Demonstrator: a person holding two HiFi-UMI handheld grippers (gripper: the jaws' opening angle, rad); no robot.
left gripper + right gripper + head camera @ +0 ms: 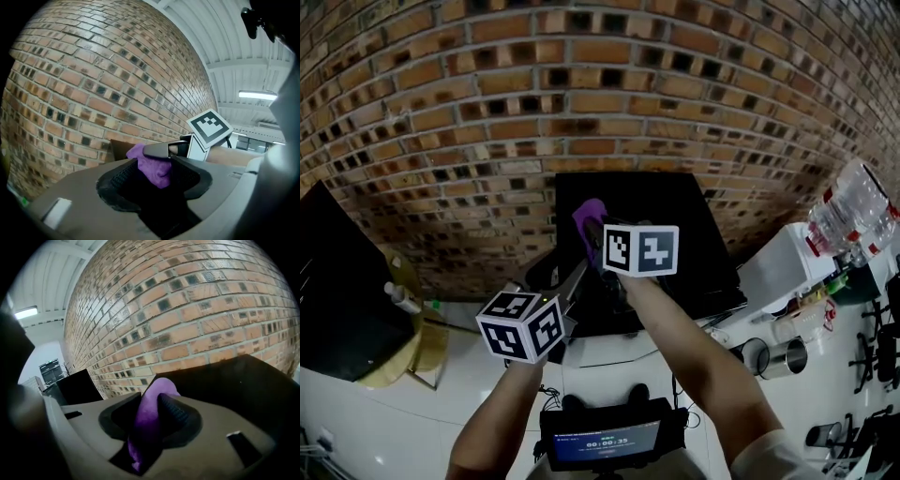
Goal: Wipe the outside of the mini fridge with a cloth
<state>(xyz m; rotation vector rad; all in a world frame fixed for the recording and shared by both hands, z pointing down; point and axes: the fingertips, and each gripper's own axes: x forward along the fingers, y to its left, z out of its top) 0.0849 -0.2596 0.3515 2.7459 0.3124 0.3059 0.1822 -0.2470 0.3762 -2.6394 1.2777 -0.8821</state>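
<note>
The right gripper [149,404] is holding the purple cloth [151,416]. Its fingers are standing partly apart and pressing on the fabric, which is rising in a fold above them and trailing down between them. In the head view the cloth is hanging in the air over the front left part of the black mini fridge [675,216], which is sitting against the brick wall [487,103].

The left gripper [154,180] is pointing at the same cloth with its fingers spread wide. The purple fold is showing in the gap between them, with neither pad pressing on it.

At the right, two metal cups [757,354] are lying on their sides on the white surface [609,361], their mouths facing the camera and looking dark inside. Beyond them a pack of clear bottles [853,211] with red caps is resting on a white box.
</note>
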